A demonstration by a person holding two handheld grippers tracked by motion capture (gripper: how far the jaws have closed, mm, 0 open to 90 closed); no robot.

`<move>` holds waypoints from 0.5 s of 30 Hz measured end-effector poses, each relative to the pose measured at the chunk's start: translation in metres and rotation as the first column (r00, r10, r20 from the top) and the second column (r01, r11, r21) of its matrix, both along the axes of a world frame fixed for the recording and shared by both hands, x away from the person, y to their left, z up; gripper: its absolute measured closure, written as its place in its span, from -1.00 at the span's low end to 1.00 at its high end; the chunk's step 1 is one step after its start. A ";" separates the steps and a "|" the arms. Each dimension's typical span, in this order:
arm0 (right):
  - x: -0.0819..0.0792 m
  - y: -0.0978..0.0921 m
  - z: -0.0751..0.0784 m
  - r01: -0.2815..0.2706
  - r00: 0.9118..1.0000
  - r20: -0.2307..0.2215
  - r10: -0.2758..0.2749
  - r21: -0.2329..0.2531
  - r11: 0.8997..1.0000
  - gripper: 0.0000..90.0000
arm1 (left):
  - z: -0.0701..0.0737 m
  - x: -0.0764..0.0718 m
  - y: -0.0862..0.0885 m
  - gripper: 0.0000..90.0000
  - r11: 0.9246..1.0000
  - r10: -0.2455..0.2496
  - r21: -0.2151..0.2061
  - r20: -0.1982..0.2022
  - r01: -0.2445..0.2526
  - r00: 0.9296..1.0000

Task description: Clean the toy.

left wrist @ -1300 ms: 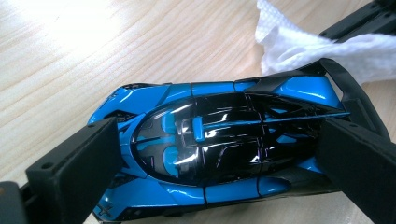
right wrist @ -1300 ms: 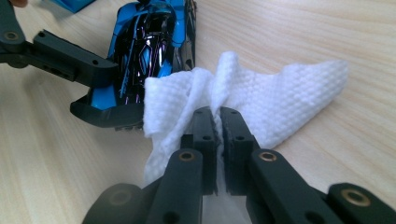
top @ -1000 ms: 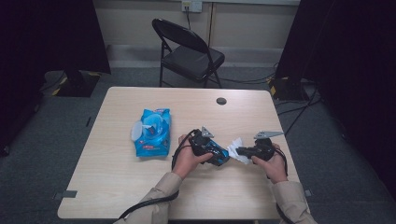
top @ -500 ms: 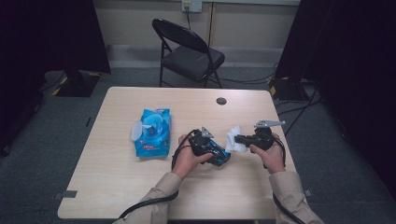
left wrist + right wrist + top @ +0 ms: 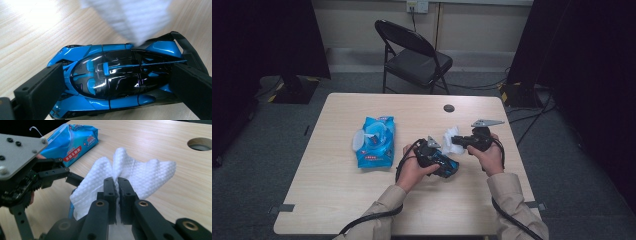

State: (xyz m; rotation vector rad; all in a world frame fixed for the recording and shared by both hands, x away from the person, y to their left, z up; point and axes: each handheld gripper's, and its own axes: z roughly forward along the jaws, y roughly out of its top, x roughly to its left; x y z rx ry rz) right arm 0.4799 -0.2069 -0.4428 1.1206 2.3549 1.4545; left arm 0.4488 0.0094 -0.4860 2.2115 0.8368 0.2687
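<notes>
two tongs [image 5: 117,82] span blue toy car [image 5: 117,77] lengthwise; nose left

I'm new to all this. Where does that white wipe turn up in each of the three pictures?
High view: the wipe sits right of table centre, pinched by the right hand-held gripper.
Left gripper view: a blurred white sheet at top centre, above the blue toy car.
Right gripper view: centre, clamped in that gripper's jaws.
Shared landmark: the blue wipes pack, in the high and right gripper views.
</notes>
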 end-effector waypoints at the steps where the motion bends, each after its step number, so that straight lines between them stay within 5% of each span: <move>1: 0.002 0.003 -0.001 -0.003 1.000 0.000 0.003 -0.008 1.000 0.92 | 0.000 0.000 0.000 -1.00 1.000 0.000 -0.003 0.003 0.000 1.000; 15: 0.021 0.038 -0.020 -0.017 1.000 -0.023 0.016 -0.049 0.999 0.91 | -0.001 0.000 0.001 -1.00 1.000 -0.004 -0.004 0.009 0.004 1.000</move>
